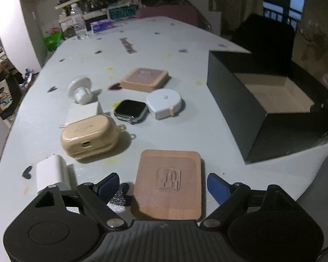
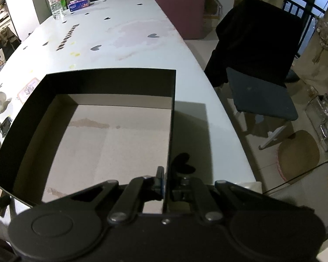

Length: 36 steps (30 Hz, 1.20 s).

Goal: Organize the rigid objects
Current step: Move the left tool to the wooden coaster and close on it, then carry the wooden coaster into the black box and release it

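Observation:
My left gripper is open, its blue fingers either side of a flat wooden tray with an engraved emblem that lies on the white table. Beyond it lie a beige earbud case, a white charger block, a smartwatch, a white tape measure, a square wooden box and a white knob-shaped object. The black open box stands to the right. My right gripper is shut on the right wall of the black box, whose brown inside is bare.
A water bottle and a small purple carton stand at the table's far end. A dark chair stands right of the table edge. A pink seat is beyond the far end.

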Tool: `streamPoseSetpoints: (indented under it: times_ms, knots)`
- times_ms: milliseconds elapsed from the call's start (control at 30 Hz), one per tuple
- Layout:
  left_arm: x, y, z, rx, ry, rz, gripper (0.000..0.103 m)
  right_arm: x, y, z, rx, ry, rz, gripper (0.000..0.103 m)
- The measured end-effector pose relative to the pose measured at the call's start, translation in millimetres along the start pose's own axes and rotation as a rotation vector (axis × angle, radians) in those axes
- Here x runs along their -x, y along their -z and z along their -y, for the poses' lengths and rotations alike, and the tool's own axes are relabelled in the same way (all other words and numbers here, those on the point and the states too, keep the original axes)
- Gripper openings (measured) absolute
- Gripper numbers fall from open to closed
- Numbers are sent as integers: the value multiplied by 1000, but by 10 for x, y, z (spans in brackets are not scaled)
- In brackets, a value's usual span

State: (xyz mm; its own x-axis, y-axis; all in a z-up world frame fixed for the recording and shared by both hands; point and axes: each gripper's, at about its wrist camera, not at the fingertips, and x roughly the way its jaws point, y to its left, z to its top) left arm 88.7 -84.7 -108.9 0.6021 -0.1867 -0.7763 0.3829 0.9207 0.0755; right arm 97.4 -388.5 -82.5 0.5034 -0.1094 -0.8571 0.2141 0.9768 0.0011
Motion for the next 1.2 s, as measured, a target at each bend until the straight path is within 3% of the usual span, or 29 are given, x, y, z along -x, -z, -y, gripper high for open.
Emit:
streamPoseSetpoints:
  times_ms: [67, 200, 333, 467, 667, 833, 1200]
  knots:
    - [-48, -11, -1, -4, 13, -6, 87, -3, 2, -11, 12, -7, -1, 5]
    - [-61, -40, -23, 19, 59, 9, 65, -5, 3, 1, 20, -10, -1, 5]
    - [-22, -21, -6, 36, 58, 6, 65, -6, 6, 13, 23, -22, 0, 6]
    - [104, -133, -71, 124, 69, 42, 65, -11, 4, 1, 41, -21, -4, 6]
    - [287, -620, -53, 273, 160, 111, 65, -12, 6, 34, 23, -38, 1, 6]
    - [249, -1097, 291, 282, 224, 143, 65, -13, 13, 30, 29, -38, 2, 7]
    - [-684, -1605, 1121, 351, 311, -40, 65, -31, 8, 45, 13, -76, 7, 8]
